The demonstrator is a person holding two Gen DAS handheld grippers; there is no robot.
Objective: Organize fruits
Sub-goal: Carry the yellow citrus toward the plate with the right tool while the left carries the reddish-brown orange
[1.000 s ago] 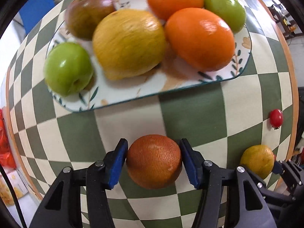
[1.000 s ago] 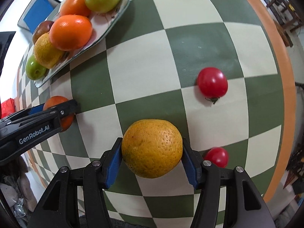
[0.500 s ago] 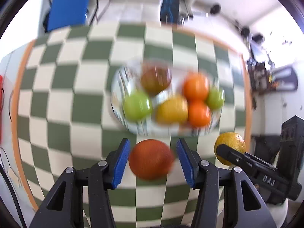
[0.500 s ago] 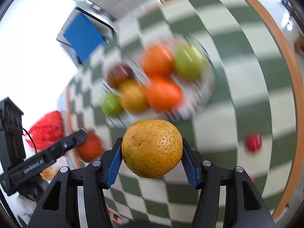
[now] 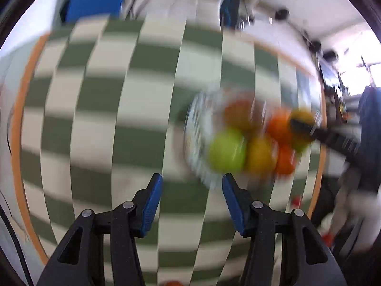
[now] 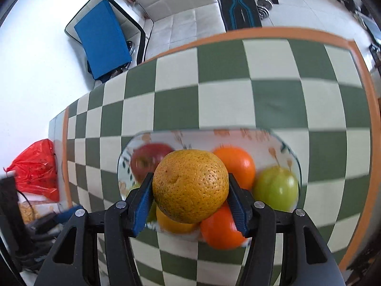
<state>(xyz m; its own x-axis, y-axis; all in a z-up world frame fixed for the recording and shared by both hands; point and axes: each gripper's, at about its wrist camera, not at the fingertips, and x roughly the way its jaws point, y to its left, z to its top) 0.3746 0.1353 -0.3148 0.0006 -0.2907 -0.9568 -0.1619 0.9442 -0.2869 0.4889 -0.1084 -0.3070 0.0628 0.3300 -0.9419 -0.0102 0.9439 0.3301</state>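
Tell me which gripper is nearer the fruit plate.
Right. The right gripper hangs over the plate, holding a yellow-orange citrus. The left gripper, empty, sits off to the plate's side.

past the far edge of the green-and-cream checkered tablecloth with an orange border [image 6: 273,100] there's a white tufted sofa [image 6: 181,7], a blue rectangular cushion in a black-trimmed frame [image 6: 102,38] leaning beside it, some dumbbell weights [image 6: 265,6], and a crumpled red plastic bag [image 6: 35,169] off left
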